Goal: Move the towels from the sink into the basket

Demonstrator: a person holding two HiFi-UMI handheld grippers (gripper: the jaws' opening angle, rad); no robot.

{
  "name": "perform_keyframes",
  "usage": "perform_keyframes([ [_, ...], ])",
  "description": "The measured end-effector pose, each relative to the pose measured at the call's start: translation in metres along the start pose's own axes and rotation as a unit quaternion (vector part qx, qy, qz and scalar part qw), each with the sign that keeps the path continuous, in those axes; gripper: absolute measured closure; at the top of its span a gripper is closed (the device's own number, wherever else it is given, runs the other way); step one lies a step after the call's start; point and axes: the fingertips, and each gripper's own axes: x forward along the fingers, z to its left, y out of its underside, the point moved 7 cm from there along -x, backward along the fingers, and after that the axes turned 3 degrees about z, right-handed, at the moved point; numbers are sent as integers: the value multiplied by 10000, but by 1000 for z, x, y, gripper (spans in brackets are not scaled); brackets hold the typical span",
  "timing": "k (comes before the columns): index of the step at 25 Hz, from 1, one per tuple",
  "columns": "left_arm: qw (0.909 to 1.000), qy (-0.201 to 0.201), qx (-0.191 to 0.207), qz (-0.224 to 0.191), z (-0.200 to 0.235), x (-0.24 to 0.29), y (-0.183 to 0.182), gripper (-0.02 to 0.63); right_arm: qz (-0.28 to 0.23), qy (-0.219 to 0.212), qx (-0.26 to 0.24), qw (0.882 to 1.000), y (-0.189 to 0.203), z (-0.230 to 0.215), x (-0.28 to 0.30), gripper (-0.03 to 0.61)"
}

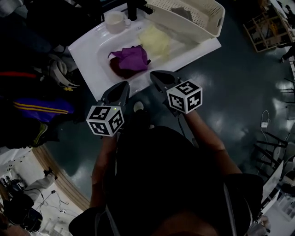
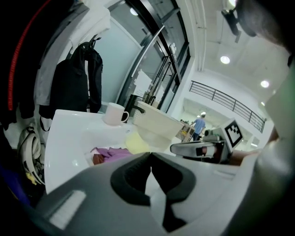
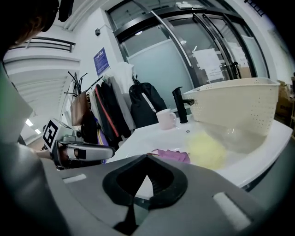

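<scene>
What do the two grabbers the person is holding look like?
The left gripper and right gripper are grey shells with black padded jaws. Each carries a white cube printed with black square markers. The person wears a dark top.

1. The sink (image 1: 87, 48) lies ahead of the person, with two towels in its bowl: the left towel (image 1: 130, 60) and the right towel (image 1: 154, 40), just beside each other.
2. The basket (image 1: 203, 18) sits on the sink's right end, just beyond the right towel.
3. The mug (image 1: 116, 20) stands on the far left of the rim, with the faucet (image 1: 135, 9) just right of it (between mug and basket).
4. The left gripper (image 1: 124, 85) and right gripper (image 1: 153, 74) hang side by side at the sink's near edge, in front of the left towel.
5. A backpack (image 2: 76, 78) hangs left of the sink.
</scene>
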Motion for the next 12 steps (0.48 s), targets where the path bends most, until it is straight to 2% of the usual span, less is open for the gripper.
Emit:
perform_keyframes([
  [12, 9998, 154, -130, -1, 44, 19, -21, 609, 296, -10, -293, 9991, -32, -9, 49, 578],
])
